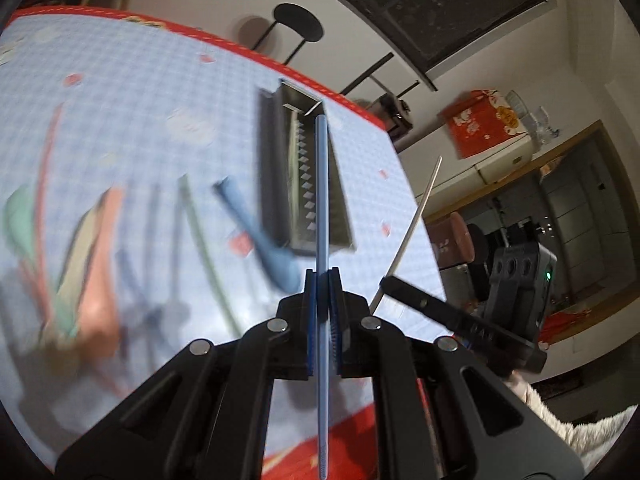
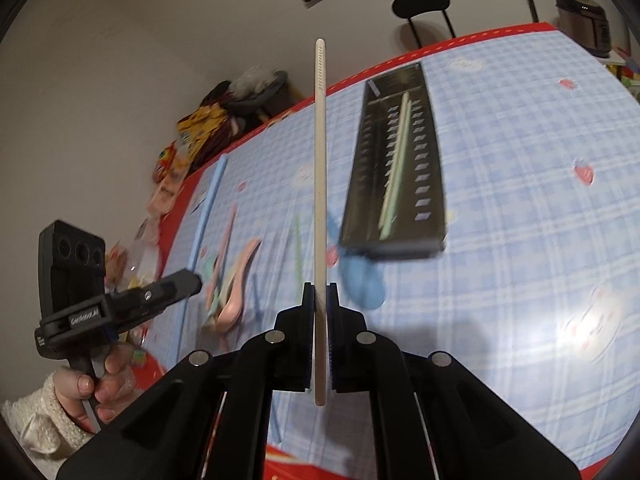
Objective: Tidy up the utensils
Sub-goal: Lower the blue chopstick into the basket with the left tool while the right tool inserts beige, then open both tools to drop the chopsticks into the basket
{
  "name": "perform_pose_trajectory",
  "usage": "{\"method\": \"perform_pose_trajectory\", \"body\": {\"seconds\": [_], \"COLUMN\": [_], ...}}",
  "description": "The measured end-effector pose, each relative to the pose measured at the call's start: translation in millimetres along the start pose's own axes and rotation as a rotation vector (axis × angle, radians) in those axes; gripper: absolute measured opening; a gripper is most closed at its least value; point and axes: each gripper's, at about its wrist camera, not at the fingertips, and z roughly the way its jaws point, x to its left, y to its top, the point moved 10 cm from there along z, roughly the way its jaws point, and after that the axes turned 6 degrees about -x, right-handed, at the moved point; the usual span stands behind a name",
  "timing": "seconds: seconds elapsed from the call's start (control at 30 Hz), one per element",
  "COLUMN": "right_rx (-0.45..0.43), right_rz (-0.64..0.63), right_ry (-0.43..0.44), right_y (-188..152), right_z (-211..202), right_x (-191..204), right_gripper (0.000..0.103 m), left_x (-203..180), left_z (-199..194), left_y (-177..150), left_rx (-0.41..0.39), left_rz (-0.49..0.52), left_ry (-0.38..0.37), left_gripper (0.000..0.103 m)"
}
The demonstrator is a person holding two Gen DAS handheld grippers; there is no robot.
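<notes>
My left gripper (image 1: 322, 276) is shut on a blue chopstick (image 1: 322, 200) that stands upright in the view, its tip over the black slotted tray (image 1: 272, 168). My right gripper (image 2: 320, 288) is shut on a beige chopstick (image 2: 320, 152) left of the tray (image 2: 356, 184), where a pale green chopstick (image 2: 396, 168) lies. A blue spoon (image 2: 362, 276) rests by the tray's near end. Pink spoons (image 2: 236, 280), a green spoon (image 1: 20, 216) and loose chopsticks lie blurred further left. Each view shows the other gripper, right (image 1: 386, 284) and left (image 2: 196, 278), holding its stick.
The table wears a blue checked cloth (image 2: 520, 200) with a red border. A black stool (image 2: 422, 0) stands beyond the far edge, with a rice cooker (image 2: 584, 16) at the far right corner. Snack bags (image 2: 200, 128) pile up off the left side. A hand (image 2: 100, 384) in a white fleece sleeve grips the left tool.
</notes>
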Motion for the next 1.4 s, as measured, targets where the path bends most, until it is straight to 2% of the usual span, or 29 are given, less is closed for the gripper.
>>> {"method": "perform_pose_trajectory", "body": {"seconds": [0.23, 0.5, 0.7, 1.07, 1.1, 1.13, 1.2, 1.23, 1.27, 1.3, 1.33, 1.37, 1.4], "right_rx": [-0.018, -0.010, 0.051, 0.127, 0.123, 0.118, 0.105, 0.087, 0.076, 0.055, 0.037, 0.020, -0.006], "right_rz": [-0.042, -0.105, -0.132, -0.109, -0.110, -0.111, -0.112, -0.114, -0.117, -0.124, -0.130, -0.133, -0.136], "right_ry": [-0.126, -0.236, -0.291, -0.356, -0.367, -0.373, -0.384, -0.389, -0.392, -0.393, -0.397, -0.403, -0.405], "right_y": [56.2, 103.9, 109.5, 87.6, 88.3, 89.6, 91.4, 92.9, 94.2, 95.9, 97.1, 97.8, 97.8], "right_z": [15.3, 55.4, 87.0, 103.7, 101.8, 100.0, 92.8, 86.4, 82.6, 75.1, 67.9, 60.7, 50.8], "right_x": [-27.7, -41.3, -53.6, -72.4, -71.8, -70.9, -68.8, -66.6, -65.8, -62.7, -60.7, -59.1, -56.1], "right_gripper": [0.006, 0.006, 0.006, 0.007, 0.007, 0.008, 0.019, 0.034, 0.044, 0.048, 0.058, 0.070, 0.075], "left_x": [-14.6, -14.8, 0.2, 20.6, 21.9, 23.0, 19.3, 16.8, 15.0, 11.9, 8.8, 6.1, 4.2], "left_z": [77.1, 140.2, 171.1, 187.6, 186.8, 184.9, 175.4, 170.4, 165.9, 159.2, 150.5, 139.5, 130.2], "left_y": [54.9, 111.5, 120.8, 110.5, 110.8, 112.4, 115.9, 118.3, 120.2, 122.7, 125.7, 128.6, 130.0], "left_rx": [0.011, -0.048, -0.039, -0.025, -0.026, -0.032, -0.052, -0.061, -0.067, -0.077, -0.091, -0.108, -0.120], "left_rz": [-0.023, -0.024, -0.012, -0.025, -0.023, -0.024, -0.025, -0.018, -0.010, 0.005, 0.024, 0.044, 0.057], "left_ry": [-0.057, -0.070, -0.030, 0.027, 0.043, 0.046, 0.031, 0.031, 0.034, 0.039, 0.047, 0.060, 0.070], "left_gripper": [0.010, 0.010, 0.010, 0.009, 0.013, 0.021, 0.033, 0.039, 0.042, 0.049, 0.057, 0.062, 0.071]}}
